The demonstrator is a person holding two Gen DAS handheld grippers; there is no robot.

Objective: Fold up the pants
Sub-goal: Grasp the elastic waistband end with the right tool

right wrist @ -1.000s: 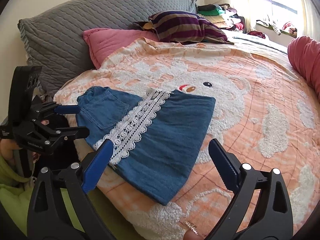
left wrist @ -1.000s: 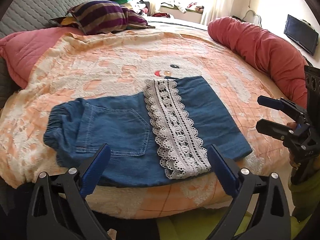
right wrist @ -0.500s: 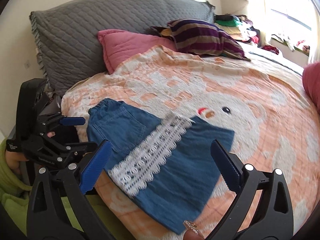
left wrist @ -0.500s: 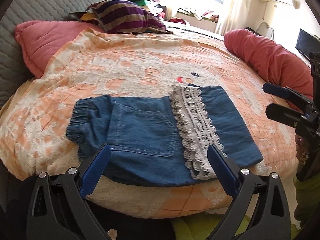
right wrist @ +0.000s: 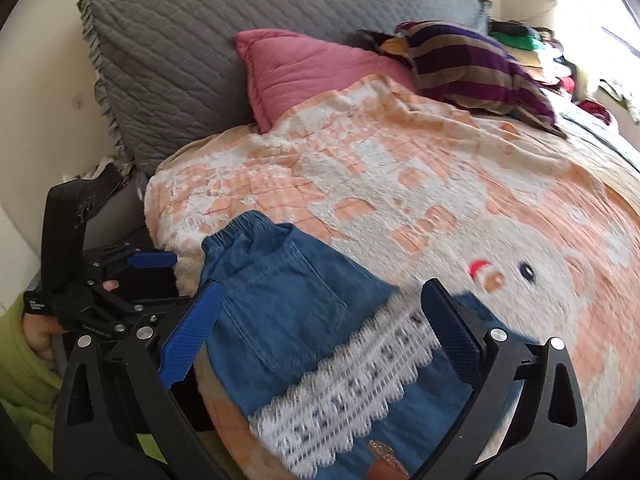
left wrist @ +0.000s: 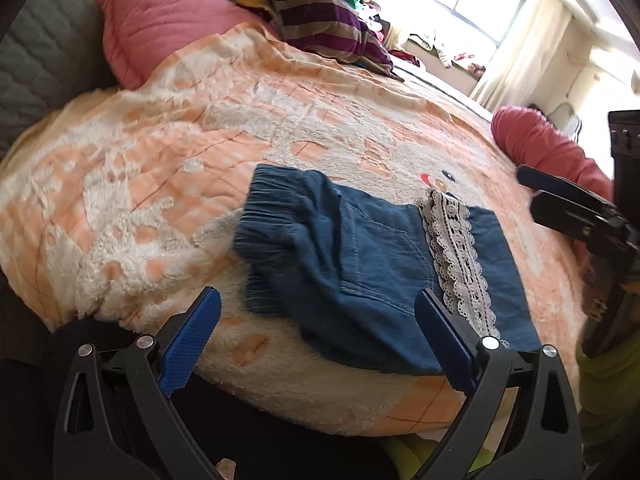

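Note:
Blue denim pants (left wrist: 360, 264) with a white lace band (left wrist: 456, 256) lie folded flat near the front edge of the bed; they also show in the right wrist view (right wrist: 288, 312), lace (right wrist: 352, 392) nearest. My left gripper (left wrist: 316, 340) is open and empty, just short of the pants' near edge by the elastic waistband (left wrist: 260, 216). My right gripper (right wrist: 320, 336) is open and empty, low over the pants' pocket and lace. Each gripper shows in the other's view, the right (left wrist: 560, 204) at the pants' far right, the left (right wrist: 132, 276) left of the waistband.
An orange and white bear blanket (left wrist: 200, 140) covers the bed. A pink pillow (right wrist: 304, 64), a grey quilted pillow (right wrist: 224, 32) and a striped cushion (right wrist: 472, 64) sit at the head. A red bolster (left wrist: 548, 148) lies far right. A window is behind.
Both grippers have swung left toward the waistband end and moved closer to the pants. The pants have not moved. Both grippers stay open.

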